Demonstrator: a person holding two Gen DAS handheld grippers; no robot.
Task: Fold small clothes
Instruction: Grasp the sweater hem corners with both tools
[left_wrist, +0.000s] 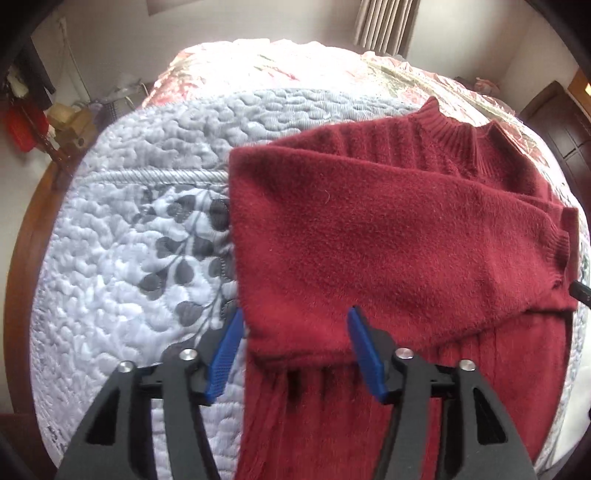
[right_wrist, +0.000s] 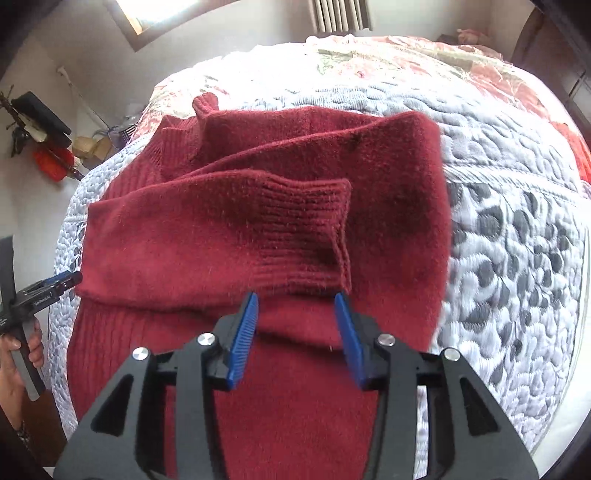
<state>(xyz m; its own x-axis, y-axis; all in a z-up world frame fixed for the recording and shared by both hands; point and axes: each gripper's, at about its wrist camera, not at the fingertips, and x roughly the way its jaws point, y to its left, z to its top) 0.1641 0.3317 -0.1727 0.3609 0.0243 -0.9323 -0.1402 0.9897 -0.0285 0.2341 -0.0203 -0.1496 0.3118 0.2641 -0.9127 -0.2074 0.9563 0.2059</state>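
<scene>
A dark red knitted sweater (left_wrist: 388, 240) lies on a quilted bed, collar at the far end, with its sleeves folded across the chest. In the right wrist view the sweater (right_wrist: 258, 229) shows a ribbed cuff (right_wrist: 306, 229) lying on top near the middle. My left gripper (left_wrist: 295, 321) is open just above the sweater's left side, its blue pads (left_wrist: 225, 354) apart over the folded sleeve edge. My right gripper (right_wrist: 297, 306) is open too, hovering over the sweater just below the cuff. Neither holds cloth. The left gripper (right_wrist: 55, 284) also shows at the right wrist view's left edge, held by a hand (right_wrist: 22, 354).
The bed carries a grey-white quilt with dark leaf print (left_wrist: 147, 221) and a pink floral cover (right_wrist: 424, 62) further back. A wooden bed frame (left_wrist: 22, 240) runs along the left. Clutter and a red item (left_wrist: 22, 129) sit on the floor at left. Curtains (left_wrist: 384, 22) hang behind.
</scene>
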